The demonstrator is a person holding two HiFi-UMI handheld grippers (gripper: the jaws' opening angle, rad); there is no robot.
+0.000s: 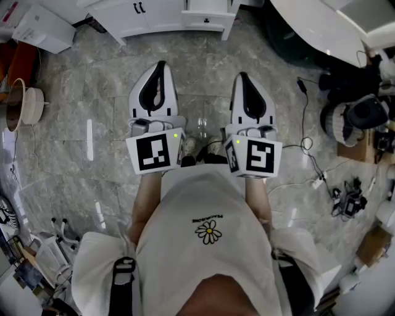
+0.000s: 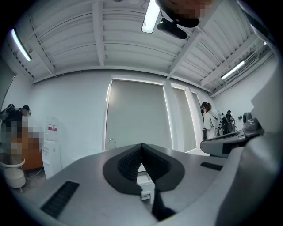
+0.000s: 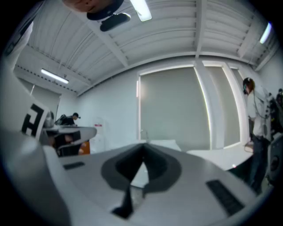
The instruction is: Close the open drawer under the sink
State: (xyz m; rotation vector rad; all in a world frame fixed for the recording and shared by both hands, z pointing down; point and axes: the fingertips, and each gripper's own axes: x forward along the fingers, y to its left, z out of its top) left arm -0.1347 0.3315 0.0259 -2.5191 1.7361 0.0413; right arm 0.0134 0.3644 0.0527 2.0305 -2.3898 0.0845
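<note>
In the head view the white sink cabinet (image 1: 148, 15) stands at the far edge of the floor, and its drawer (image 1: 207, 20) with a small dark knob sticks out from the front. Both grippers are held level side by side above the marble floor, pointing toward the cabinet and well short of it. The left gripper (image 1: 161, 64) has its jaws together with nothing between them, and its own view shows the dark pads meeting at the tip (image 2: 141, 146). The right gripper (image 1: 242, 76) is likewise shut and empty, seen also in its own view (image 3: 143, 146).
Cables and chargers (image 1: 336, 197) lie on the floor at the right, beside dark equipment (image 1: 364, 114). A round white stool (image 1: 28, 105) and a white box (image 1: 43, 28) stand at the left. A person in a white coat (image 3: 256, 128) stands at the far right.
</note>
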